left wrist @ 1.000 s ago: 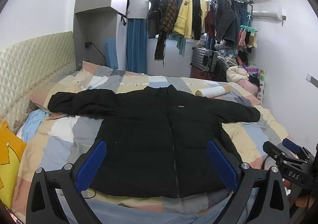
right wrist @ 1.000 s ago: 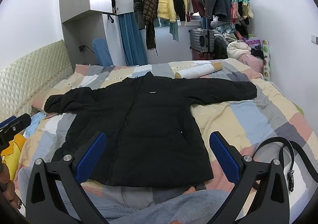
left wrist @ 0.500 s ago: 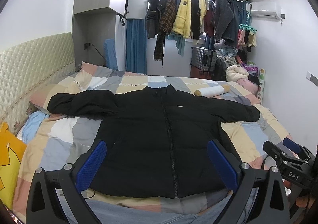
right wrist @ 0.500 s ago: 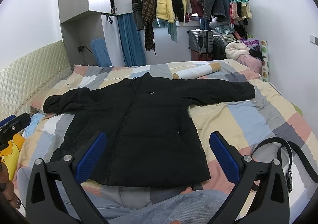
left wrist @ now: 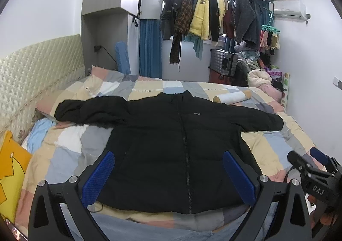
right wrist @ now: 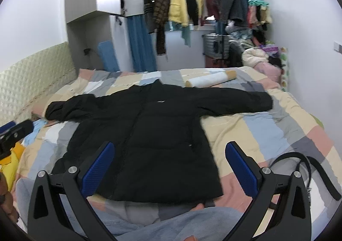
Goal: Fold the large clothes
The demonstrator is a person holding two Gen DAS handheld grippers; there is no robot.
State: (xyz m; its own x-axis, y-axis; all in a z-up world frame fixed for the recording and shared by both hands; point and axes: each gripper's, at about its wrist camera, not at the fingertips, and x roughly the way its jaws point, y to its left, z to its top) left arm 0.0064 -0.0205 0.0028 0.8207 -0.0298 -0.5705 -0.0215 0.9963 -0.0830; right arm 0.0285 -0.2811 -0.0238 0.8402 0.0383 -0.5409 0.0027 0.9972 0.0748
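A large black puffer jacket (left wrist: 177,147) lies flat and zipped on the patchwork bed, front up, both sleeves spread out sideways. It also shows in the right wrist view (right wrist: 145,144). My left gripper (left wrist: 168,174) is open and empty, held above the jacket's hem. My right gripper (right wrist: 168,168) is open and empty, also above the hem, and shows at the right edge of the left wrist view (left wrist: 307,166). The left gripper shows at the left edge of the right wrist view (right wrist: 15,132).
A white roll (left wrist: 232,96) lies beyond the right sleeve. A black strap (right wrist: 307,166) lies on the bed at right. A yellow cushion (left wrist: 10,168) and quilted headboard (left wrist: 32,76) are left. Hanging clothes (left wrist: 201,16) and a suitcase (left wrist: 224,63) stand behind the bed.
Both cameras have drifted slightly, so the jacket sits a little lower and nearer in the views. The jacket has not moved and both grippers have stayed open.
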